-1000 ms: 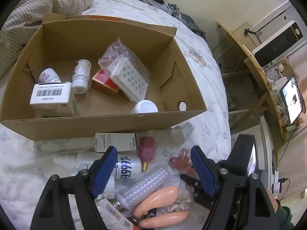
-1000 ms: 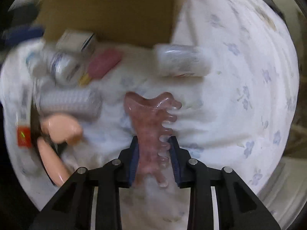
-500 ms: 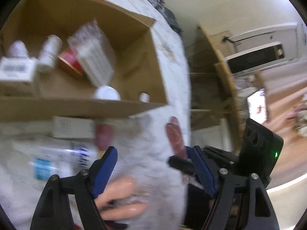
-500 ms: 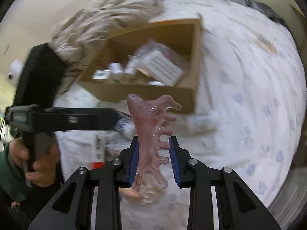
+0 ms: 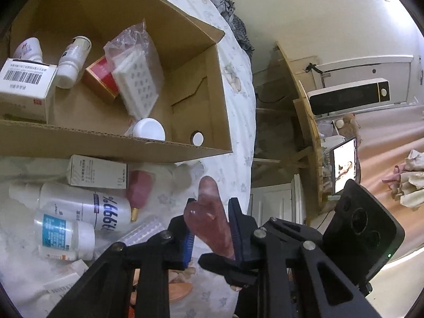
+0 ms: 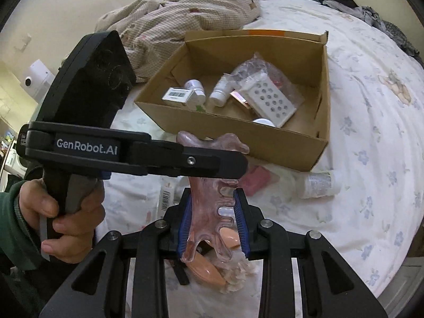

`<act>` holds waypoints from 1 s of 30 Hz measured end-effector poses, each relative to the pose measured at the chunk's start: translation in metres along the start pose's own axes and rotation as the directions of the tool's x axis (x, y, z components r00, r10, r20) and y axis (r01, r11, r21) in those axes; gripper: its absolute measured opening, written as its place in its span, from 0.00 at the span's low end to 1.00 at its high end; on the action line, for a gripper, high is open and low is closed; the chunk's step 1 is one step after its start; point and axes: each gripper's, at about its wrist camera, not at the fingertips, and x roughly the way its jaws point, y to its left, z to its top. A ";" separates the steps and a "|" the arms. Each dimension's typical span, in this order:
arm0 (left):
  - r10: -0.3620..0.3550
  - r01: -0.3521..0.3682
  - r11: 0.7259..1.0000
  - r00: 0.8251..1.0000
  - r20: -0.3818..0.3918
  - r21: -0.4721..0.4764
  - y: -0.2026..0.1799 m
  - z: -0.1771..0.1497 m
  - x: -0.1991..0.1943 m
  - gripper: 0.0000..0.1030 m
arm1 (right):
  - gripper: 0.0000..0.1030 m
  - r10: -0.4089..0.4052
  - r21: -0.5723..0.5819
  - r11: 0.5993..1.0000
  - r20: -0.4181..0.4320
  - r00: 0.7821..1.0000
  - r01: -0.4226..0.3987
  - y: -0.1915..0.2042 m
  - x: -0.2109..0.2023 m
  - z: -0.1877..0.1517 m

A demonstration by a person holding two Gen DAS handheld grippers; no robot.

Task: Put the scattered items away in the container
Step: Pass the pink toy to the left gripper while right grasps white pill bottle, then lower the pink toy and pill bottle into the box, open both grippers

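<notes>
The right gripper (image 6: 214, 213) points steeply down and holds a pink comb-shaped scraper (image 6: 209, 206) upright between its blue pads, above the white flowered bedsheet (image 6: 371, 137). The left gripper (image 6: 228, 163) comes in from the left, lying almost level across the upper part of the same scraper. Its jaws have just been closing, and in the left wrist view they are clenched on the scraper's upper end, so both claws grasp the one piece. A hand (image 6: 61, 212) in a green sleeve (image 6: 10, 228) grips the black handle of the left gripper.

The cardboard box (image 6: 288, 143) sits on the bed just beyond the grippers, open at the top. Inside it lie a white carton with a barcode (image 5: 25, 84), two white bottles (image 5: 73, 62), a red and gold box (image 5: 99, 78), a clear bag with a white perforated tray (image 5: 137, 82) and a round white lid (image 5: 149, 129).

On the sheet near the box, outside it, there are a pale carton (image 5: 96, 172), a white spray bottle (image 5: 79, 205), a clear bottle with blue label (image 5: 63, 234), a pink block (image 5: 139, 186) and a small white bottle (image 6: 318, 184) lying on its side at the right.
</notes>
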 end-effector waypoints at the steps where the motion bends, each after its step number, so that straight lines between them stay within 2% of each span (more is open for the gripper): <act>1: -0.002 0.002 1.000 1.000 0.005 0.011 -0.002 0.000 -0.002 0.19 | 0.32 0.002 0.003 1.000 0.000 1.000 -0.002 -0.002 0.000 0.001; 3: 0.012 -0.014 0.999 1.000 0.027 0.050 -0.010 0.000 -0.007 0.18 | 0.34 0.003 0.009 1.000 0.003 1.000 -0.004 -0.007 -0.005 0.003; 4: 0.029 -0.032 0.997 0.998 0.053 0.070 -0.014 0.000 -0.013 0.18 | 0.39 0.004 0.013 1.000 0.005 1.000 -0.004 -0.010 -0.007 0.004; 5: 0.043 -0.050 0.995 0.996 0.079 0.085 -0.017 0.001 -0.019 0.17 | 0.50 -0.040 0.020 0.999 0.011 0.999 0.040 -0.016 -0.012 0.004; 7: 0.057 -0.067 0.994 0.990 0.131 0.080 -0.017 0.004 -0.032 0.17 | 0.66 -0.177 0.052 0.983 0.015 0.984 0.176 -0.035 -0.019 0.003; 9: 0.051 -0.062 0.996 0.986 0.157 0.066 -0.015 0.008 -0.040 0.17 | 0.66 -0.293 0.109 0.950 -0.019 0.956 0.293 -0.058 -0.018 0.000; 10: 0.053 -0.063 0.996 0.986 0.161 0.063 -0.015 0.009 -0.042 0.17 | 0.66 -0.322 0.137 0.936 -0.040 0.946 0.324 -0.068 -0.014 -0.002; 12: 0.056 -0.067 0.996 0.984 0.169 0.056 -0.015 0.010 -0.044 0.17 | 0.66 -0.342 0.176 0.920 -0.081 0.936 0.351 -0.083 -0.001 -0.005; 14: 0.060 -0.070 0.996 0.983 0.176 0.050 -0.015 0.012 -0.047 0.17 | 0.66 -0.353 0.168 0.915 -0.106 0.930 0.366 -0.086 0.014 -0.006; 17: 0.055 -0.068 0.996 0.981 0.186 0.064 -0.020 0.012 -0.050 0.17 | 0.66 -0.357 0.130 0.918 -0.138 0.924 0.374 -0.084 0.041 -0.006; 22: 0.071 -0.087 0.994 0.976 0.208 0.071 -0.024 0.013 -0.058 0.17 | 0.67 -0.438 0.037 0.894 -0.139 0.888 0.447 -0.076 0.078 0.002; 25: 0.089 -0.106 0.992 0.972 0.218 0.068 -0.023 0.014 -0.063 0.17 | 0.67 -0.424 0.067 0.898 -0.139 0.895 0.436 -0.081 0.088 0.006; 30: 0.110 -0.122 0.992 0.968 0.226 0.042 -0.015 0.017 -0.067 0.17 | 0.64 -0.369 0.141 0.913 -0.118 0.922 0.383 -0.090 0.081 0.005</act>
